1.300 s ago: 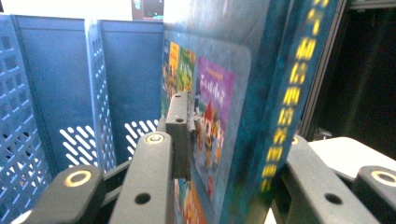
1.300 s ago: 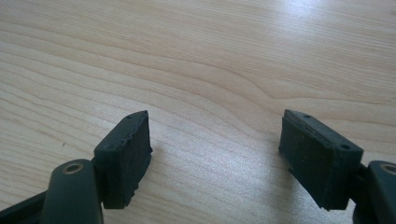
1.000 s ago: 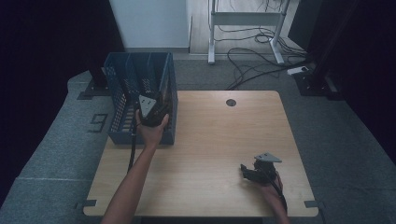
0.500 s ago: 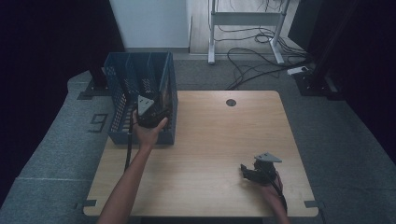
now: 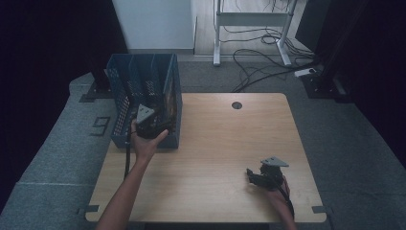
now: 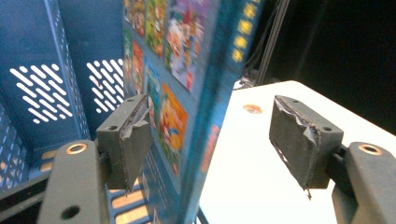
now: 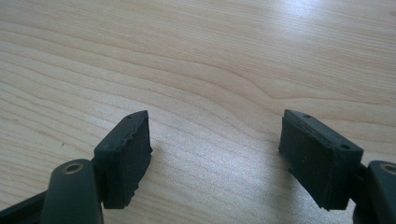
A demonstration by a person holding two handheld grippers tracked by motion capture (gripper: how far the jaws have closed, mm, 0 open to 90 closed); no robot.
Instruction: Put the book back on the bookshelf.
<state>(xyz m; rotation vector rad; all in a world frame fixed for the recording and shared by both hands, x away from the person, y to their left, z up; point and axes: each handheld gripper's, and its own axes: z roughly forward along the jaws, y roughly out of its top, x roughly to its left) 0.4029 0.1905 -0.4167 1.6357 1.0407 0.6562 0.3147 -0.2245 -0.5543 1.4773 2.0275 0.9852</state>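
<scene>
High view: we see the left gripper (image 5: 152, 125) at the near end of the blue rack (image 5: 125, 103), which stands at the worktop's (image 5: 215, 143) 10 o'clock corner. A book (image 5: 170, 96) with a bright illustrated cover stands upright in the rack's rightmost slot, against its right wall.

Left gripper view: the book (image 6: 187, 84) rises between the 2 jaws, which have just been opening; we see a gap on each side, so neither pad presses on it, and the gripper (image 6: 219, 140) holds nothing.

The right gripper (image 5: 256, 176) rests at about 5 o'clock on the worktop, well apart from the rack. Right gripper view: its jaws (image 7: 215, 149) stand wide open over bare wood, holding nothing.
</scene>
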